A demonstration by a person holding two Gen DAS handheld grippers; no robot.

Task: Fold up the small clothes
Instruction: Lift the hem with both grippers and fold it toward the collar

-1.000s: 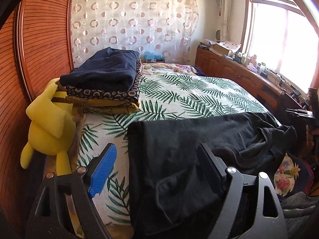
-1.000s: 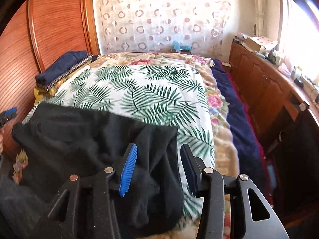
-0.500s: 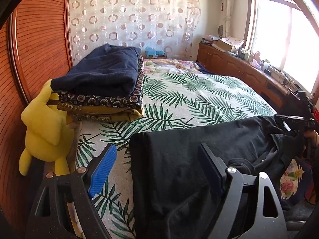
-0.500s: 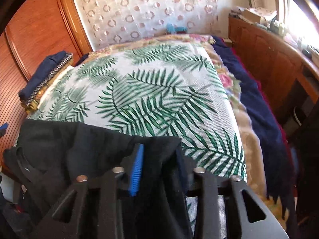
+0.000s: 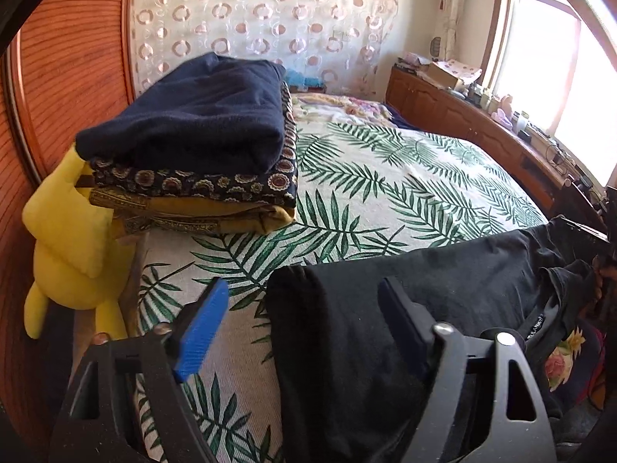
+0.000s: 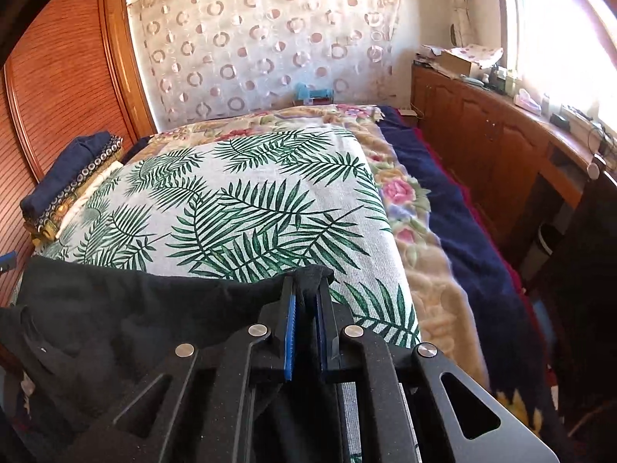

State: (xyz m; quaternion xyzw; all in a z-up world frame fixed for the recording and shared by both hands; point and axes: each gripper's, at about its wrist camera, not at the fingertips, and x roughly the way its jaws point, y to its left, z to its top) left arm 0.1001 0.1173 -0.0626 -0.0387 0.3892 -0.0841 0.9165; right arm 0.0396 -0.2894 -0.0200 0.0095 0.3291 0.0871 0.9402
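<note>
Along the bed's near edge the right gripper (image 6: 306,301), angled down, is clenched on a bunched corner of the black garment (image 5: 443,293); a second ago its jaws stood apart. Over the garment's left corner the left gripper (image 5: 300,308) is closing, fabric between its blue pads (image 5: 200,328) but not pressed. Beyond lies the palm-leaf bedspread (image 6: 270,193). At the bed's far left edge sit a folded clothes stack (image 5: 200,142) and a yellow plush toy (image 5: 69,239).

1. The black shirt (image 5: 385,308) is soft, matt cloth.
2. The leaf-print bedspread (image 6: 246,208) looks coarse-woven.
3. The headboard (image 5: 77,69) is ribbed, lightly glossy wood.
4. The yellow plush toy (image 5: 69,239) is fuzzy fabric.
5. The curtain (image 6: 262,50) is sheer.
</note>
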